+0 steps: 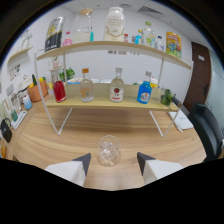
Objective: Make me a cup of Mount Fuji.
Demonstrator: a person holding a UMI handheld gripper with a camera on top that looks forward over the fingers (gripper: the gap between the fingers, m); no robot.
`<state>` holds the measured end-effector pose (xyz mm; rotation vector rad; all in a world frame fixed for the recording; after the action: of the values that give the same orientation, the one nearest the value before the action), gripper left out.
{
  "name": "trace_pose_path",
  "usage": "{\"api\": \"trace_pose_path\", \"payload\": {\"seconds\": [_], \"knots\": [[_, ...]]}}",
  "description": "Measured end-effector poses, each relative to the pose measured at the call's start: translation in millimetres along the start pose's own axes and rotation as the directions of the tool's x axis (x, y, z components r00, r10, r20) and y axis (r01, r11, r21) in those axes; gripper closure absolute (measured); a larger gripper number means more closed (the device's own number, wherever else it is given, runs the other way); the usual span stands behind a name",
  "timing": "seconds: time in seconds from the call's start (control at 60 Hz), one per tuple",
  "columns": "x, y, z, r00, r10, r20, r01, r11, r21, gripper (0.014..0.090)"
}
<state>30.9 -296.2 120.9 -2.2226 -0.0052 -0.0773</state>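
Fingers (82, 162) at bottom centre of frame, spread wide, gripping nothing; gripper (113, 161) midpoint sits under the glass. Clear stemless glass (108, 150) just ahead, roughly centred in the gap, clearance both sides, standing on wooden table (45, 145). Looks like ice or something pale inside, hard to confirm. Probably parked front and centre as the serving vessel, easy reach for pours.

Beyond, mid-frame: two-tier shelf (115, 102) on white wire legs. Lower tier left to right: red bottle (59, 91), clear bottle with orange cap (86, 86), clear bottle with red label (117, 86), blue bottle (144, 92). Lined up facing out, spaced apart, likely so each can be pinched singly. Upper tier, top of frame: tall jars and bottles, labels unreadable.

Upper left: orange pot (35, 92) beside the shelf. Right edge: dark chair (207, 127).

Judgement: early stage, no ingredient picked yet.
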Motion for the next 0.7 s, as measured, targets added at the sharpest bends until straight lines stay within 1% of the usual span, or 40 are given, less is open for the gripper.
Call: {"api": "trace_pose_path", "payload": {"seconds": [0.283,0.417,0.467,0.617,0.7], "knots": [[0,7,-17,1.000,-0.005,-0.016,0.005,1.000,0.019,0.0183],[-19,4,-25,1.000,0.023,0.014,-0.024,0.998,0.055,0.0181],[-27,-7,-25,0.999,0.028,0.027,-0.031,0.995,0.094,0.0179],[-52,-67,-15,0.996,0.039,0.079,-0.057,0.968,0.246,0.0180],[-61,-99,2,0.995,0.040,0.096,-0.067,0.953,0.294,0.0181]]}}
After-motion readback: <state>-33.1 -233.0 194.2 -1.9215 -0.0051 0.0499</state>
